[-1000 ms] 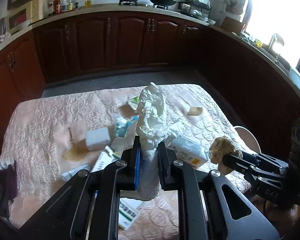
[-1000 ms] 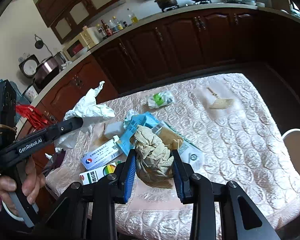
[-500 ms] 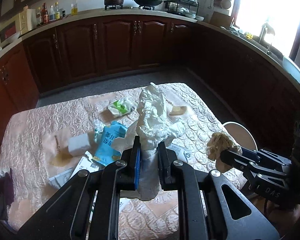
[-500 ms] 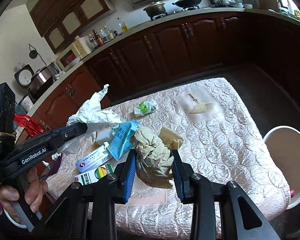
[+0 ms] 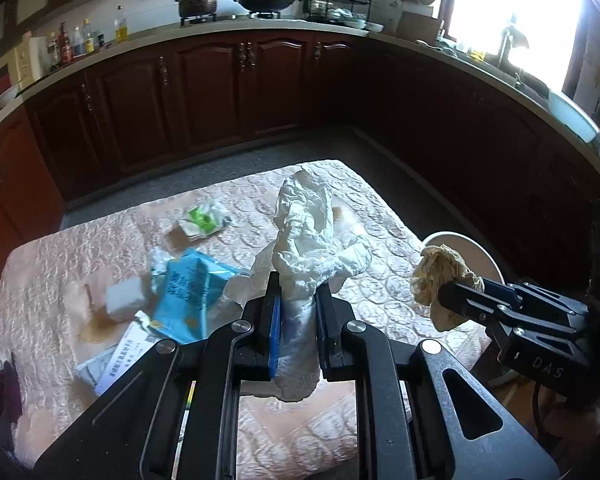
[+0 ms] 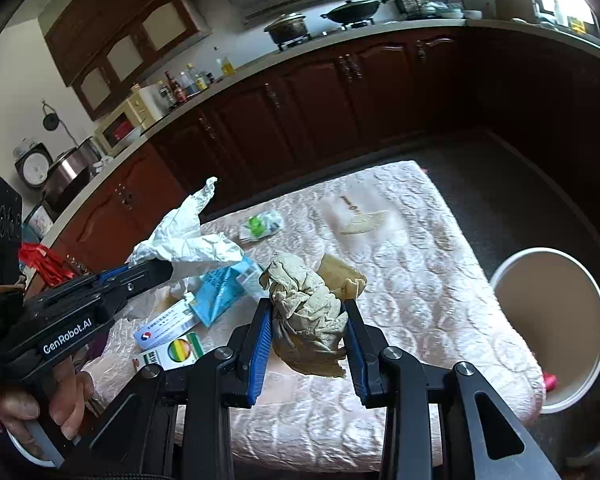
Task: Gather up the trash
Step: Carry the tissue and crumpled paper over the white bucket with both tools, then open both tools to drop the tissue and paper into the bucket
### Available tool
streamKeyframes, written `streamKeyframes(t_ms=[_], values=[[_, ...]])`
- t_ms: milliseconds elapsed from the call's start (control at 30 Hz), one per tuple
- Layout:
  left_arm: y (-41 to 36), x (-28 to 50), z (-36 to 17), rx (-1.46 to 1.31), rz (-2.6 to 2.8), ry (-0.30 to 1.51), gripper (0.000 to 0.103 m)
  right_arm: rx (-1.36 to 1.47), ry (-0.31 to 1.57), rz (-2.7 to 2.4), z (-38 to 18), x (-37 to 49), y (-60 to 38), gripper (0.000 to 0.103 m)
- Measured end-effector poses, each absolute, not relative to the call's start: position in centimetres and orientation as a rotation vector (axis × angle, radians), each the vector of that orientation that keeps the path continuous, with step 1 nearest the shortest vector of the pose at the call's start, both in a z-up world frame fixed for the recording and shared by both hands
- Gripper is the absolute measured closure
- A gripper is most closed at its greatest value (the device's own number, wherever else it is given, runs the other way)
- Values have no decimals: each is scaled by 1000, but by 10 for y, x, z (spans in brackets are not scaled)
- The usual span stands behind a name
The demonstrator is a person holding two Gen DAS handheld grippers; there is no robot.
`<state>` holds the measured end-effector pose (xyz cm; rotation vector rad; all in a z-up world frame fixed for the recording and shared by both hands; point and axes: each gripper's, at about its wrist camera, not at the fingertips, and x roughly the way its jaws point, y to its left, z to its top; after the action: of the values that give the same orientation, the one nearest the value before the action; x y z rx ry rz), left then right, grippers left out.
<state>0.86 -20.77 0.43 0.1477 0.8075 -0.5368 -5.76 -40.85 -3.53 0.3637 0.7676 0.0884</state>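
My left gripper [image 5: 297, 300] is shut on a crumpled white tissue [image 5: 308, 240], held above the table; the same gripper [image 6: 162, 270] and tissue [image 6: 184, 236] show at the left of the right wrist view. My right gripper [image 6: 306, 308] is shut on a brown crumpled paper wad [image 6: 308, 312]; that wad [image 5: 440, 276] and gripper [image 5: 446, 300] appear at the right of the left wrist view. A white round bin [image 6: 552, 324] stands on the floor off the table's right edge. Its rim [image 5: 460, 240] peeks out behind the wad.
On the pink quilted table [image 6: 420, 264] lie a blue packet [image 5: 188, 292], a green-and-white wrapper [image 5: 202, 222], a white block [image 5: 126, 302], boxes [image 6: 168, 344] and a brown paper scrap [image 6: 340, 276]. Dark cabinets [image 5: 220, 88] ring the room. A hand [image 6: 32, 404] holds the left gripper.
Both grippers have carried their wads to the right across the table, toward its right edge. The white bin has come much further into view.
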Motion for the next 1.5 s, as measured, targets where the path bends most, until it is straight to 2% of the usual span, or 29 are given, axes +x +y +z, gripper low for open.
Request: streamKeyframes(t_ms=[833, 1500], values=[[-341, -12, -20, 252, -735, 856, 91, 473, 758, -170, -45, -113, -528, 70], [-436, -1, -65, 206, -930, 1014, 91, 574, 848, -340, -94, -131, -601, 70]])
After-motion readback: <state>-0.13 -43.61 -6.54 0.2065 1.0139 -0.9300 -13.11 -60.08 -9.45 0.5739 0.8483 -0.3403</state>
